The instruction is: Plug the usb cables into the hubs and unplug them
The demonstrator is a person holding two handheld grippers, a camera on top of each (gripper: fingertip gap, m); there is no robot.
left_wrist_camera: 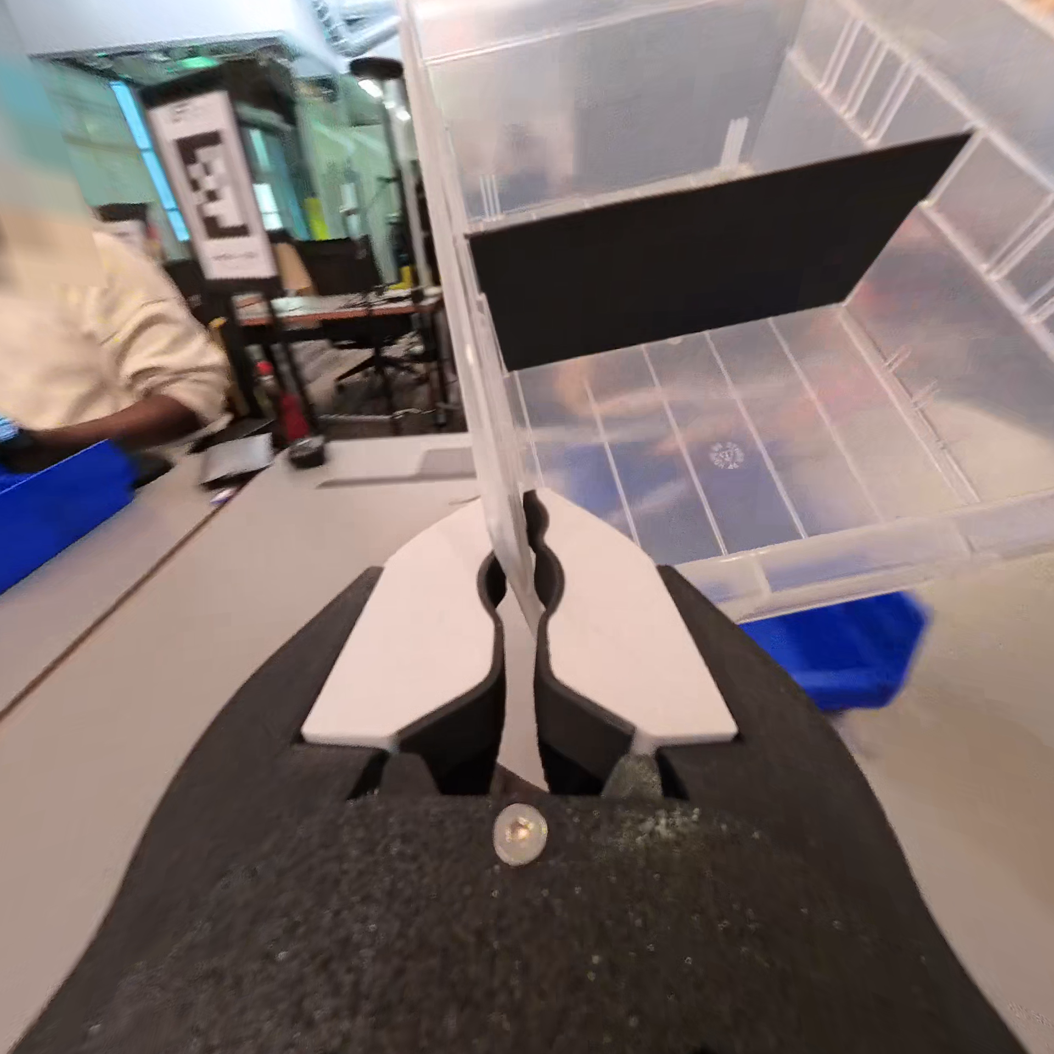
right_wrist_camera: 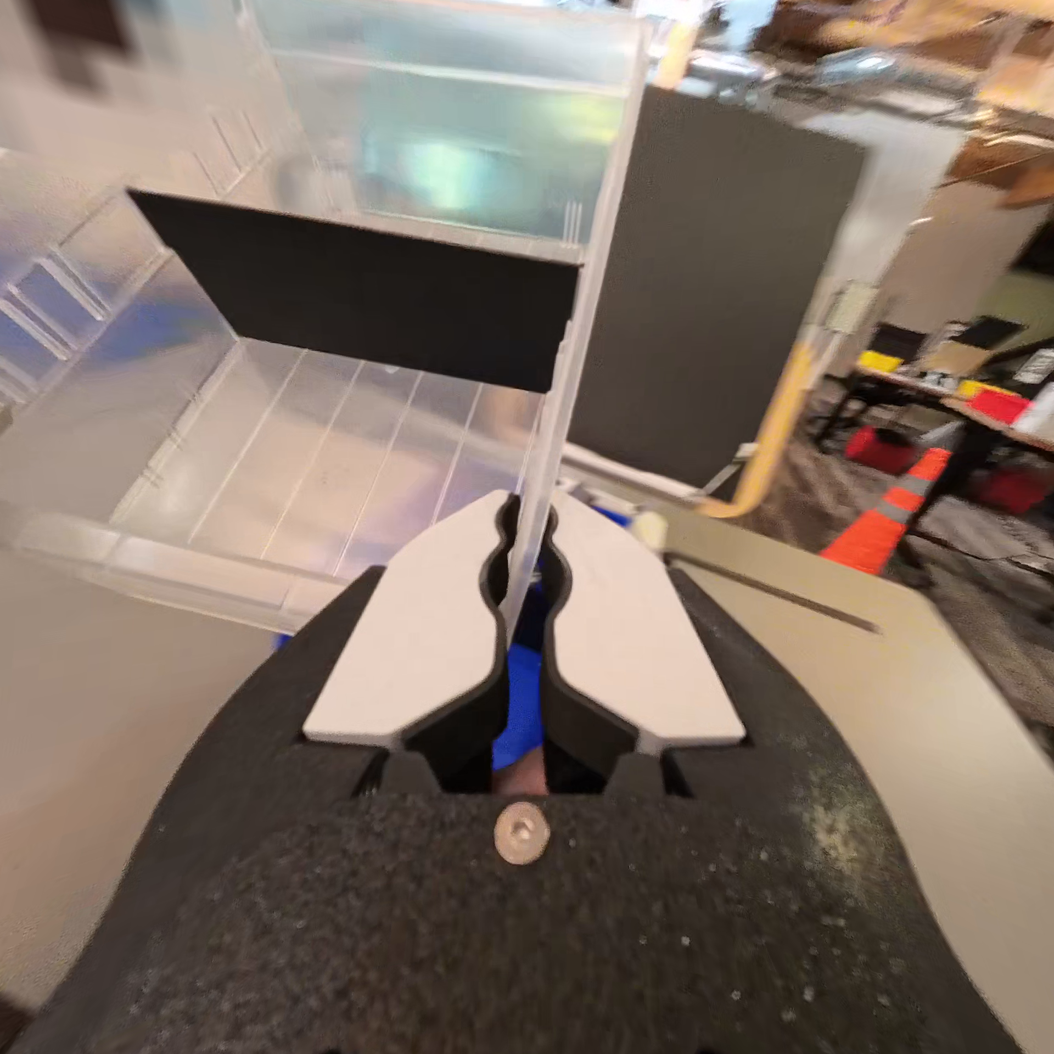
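A: Where are the usb cables and the hubs?

B: Neither view shows them. What fills both is a clear plastic bin (left_wrist_camera: 741, 428) with a black divider (left_wrist_camera: 713, 251) across its middle, and the compartment nearest the cameras looks bare.

A: And the tools?

B: The left tool (left_wrist_camera: 516, 547) is closed nearly all the way on the bin's left side wall; the thin clear wall runs down between its white fingers (left_wrist_camera: 433, 616). The right tool (right_wrist_camera: 527, 542) does the same on the opposite wall, pinching it with only a sliver of gap. So both have hold of the bin, one wall each.

A: Is it resting on anything?

B: It appears tilted, its open side turned toward the cameras, and raised off the grey desk (left_wrist_camera: 171, 627), with a blue bin (left_wrist_camera: 844, 644) showing beneath its lower edge. Both views are blurred, so I cannot be sure of contact.

A: Which step is that, then?

B: My guess is handling the container, not plugging. No cable work looks underway here.

A: What does the next move call for?

B: Keeping both pinches even so the thin walls do not slip or flex, and moving the two tools together. A person in a cream sleeve (left_wrist_camera: 102, 331) sits beyond on the left, and an orange cone (right_wrist_camera: 890, 507) stands on the floor to the right.
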